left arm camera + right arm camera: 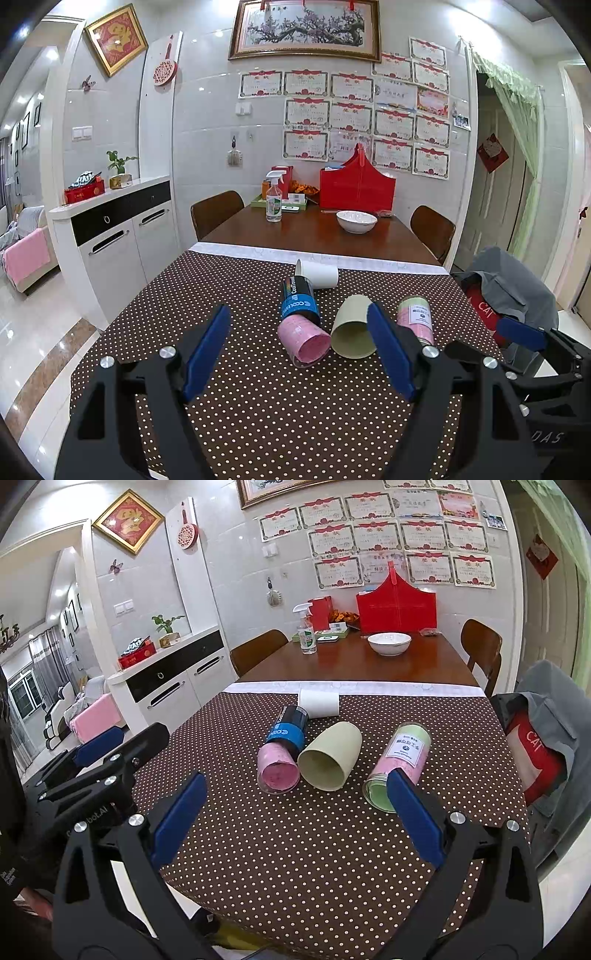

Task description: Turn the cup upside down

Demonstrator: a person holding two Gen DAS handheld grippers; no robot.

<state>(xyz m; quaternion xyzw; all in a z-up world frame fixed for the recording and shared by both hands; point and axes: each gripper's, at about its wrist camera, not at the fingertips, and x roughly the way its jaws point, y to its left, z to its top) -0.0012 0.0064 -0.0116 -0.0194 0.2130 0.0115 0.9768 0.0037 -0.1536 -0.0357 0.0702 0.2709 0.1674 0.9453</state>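
Several cups lie on their sides on the dotted brown tablecloth. A pink-lined clear cup with a black and blue sleeve lies with its mouth toward me. Beside it lies a cream cup. To the right lies a pink and green clear cup. A white paper cup lies behind. My left gripper is open and empty, short of the cups. My right gripper is open and empty, its right finger overlapping the green cup's mouth.
A white bowl, a spray bottle and a red box stand on the bare wood at the far end. Chairs stand on both sides. A grey-covered chair is close at the right. A white cabinet stands at the left.
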